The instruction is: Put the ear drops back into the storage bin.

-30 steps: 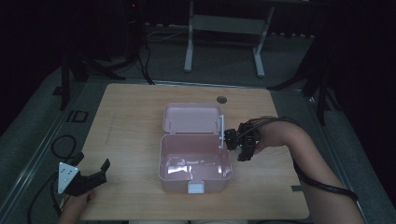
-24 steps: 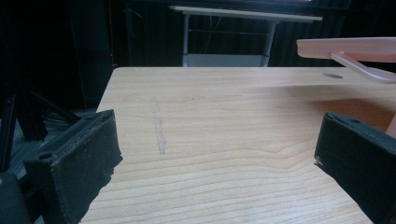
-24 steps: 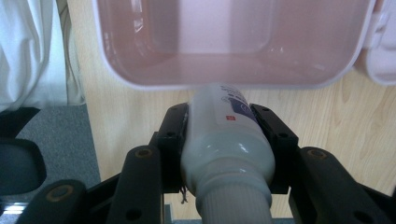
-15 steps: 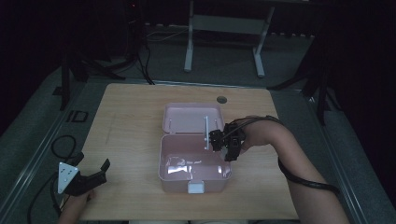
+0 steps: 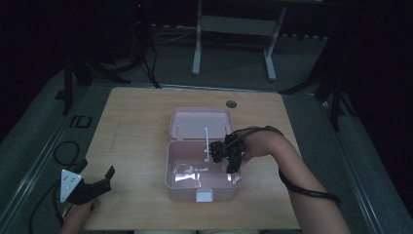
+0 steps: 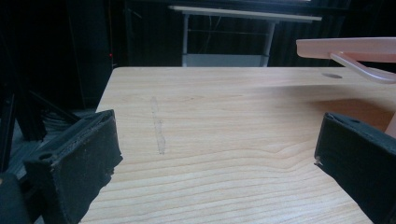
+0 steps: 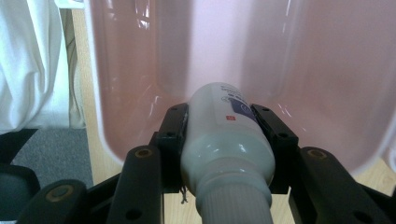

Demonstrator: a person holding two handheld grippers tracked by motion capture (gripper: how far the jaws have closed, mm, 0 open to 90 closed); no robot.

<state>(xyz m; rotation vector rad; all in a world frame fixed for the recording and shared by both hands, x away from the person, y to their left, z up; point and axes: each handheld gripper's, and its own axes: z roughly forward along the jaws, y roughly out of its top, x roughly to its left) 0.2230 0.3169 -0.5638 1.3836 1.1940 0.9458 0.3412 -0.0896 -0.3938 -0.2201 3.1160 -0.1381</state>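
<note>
Item: 1 white bottle (image 7: 227, 140), clamped in my right gripper (image 7: 227, 122) jaws (left gripper (image 6: 215, 154) wide, idle). Risk: knocking pink box (image 5: 171, 168) wall.

A dim lab: bare wooden table (image 5: 146, 122), floor cables (image 5: 63, 151), metal stands (image 5: 234, 29).

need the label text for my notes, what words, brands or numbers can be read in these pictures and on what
None can be read.
White bottle held in the right tongs over the pink box: a dark blue label patch with pale lettering and a small red mark, all too blurred to read.
</note>
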